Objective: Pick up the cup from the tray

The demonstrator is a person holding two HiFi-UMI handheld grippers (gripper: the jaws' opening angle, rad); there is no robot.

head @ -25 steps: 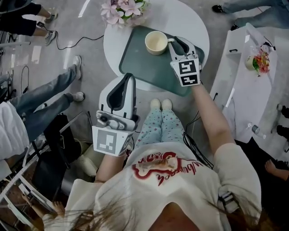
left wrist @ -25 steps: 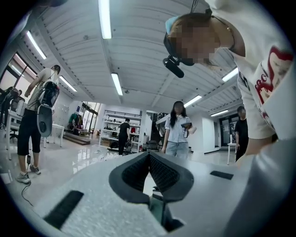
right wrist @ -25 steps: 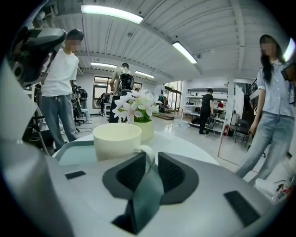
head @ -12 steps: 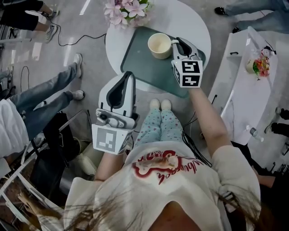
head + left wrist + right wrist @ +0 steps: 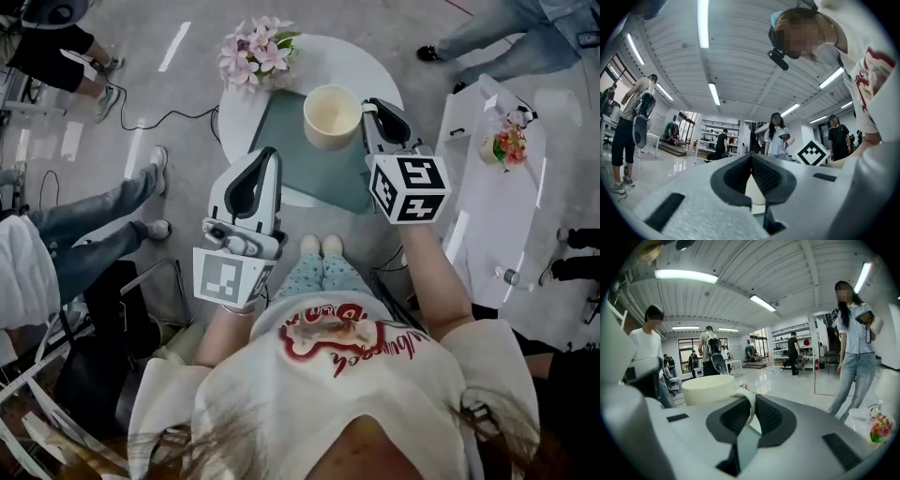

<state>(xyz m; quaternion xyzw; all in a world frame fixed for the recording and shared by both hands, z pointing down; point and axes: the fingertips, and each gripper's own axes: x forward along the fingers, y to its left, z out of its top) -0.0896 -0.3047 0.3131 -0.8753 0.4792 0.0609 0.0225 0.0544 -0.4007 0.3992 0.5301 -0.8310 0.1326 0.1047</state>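
Note:
A cream cup [image 5: 333, 115] hangs above the green tray [image 5: 300, 155], which lies on a round white table [image 5: 375, 67]. My right gripper [image 5: 368, 106] is shut on the cup's handle, just right of the cup body. In the right gripper view the handle [image 5: 749, 405] sits pinched between the dark pads, with the cup [image 5: 708, 388] to the left of the jaws. My left gripper [image 5: 269, 156] hovers near the table's front edge, left of the cup, its tips together and nothing held. In the left gripper view that gripper [image 5: 751, 158] points up at the ceiling.
A pink flower bunch [image 5: 258, 49] stands at the table's back left. A long white table [image 5: 502, 202] with a small flower pot [image 5: 506, 142] is at the right. A seated person's legs [image 5: 84, 211] stretch in from the left. Other people stand around the room.
The right gripper has risen with the cup, lifting it off the tray and closer to the head camera. The left gripper has stayed about where it was.

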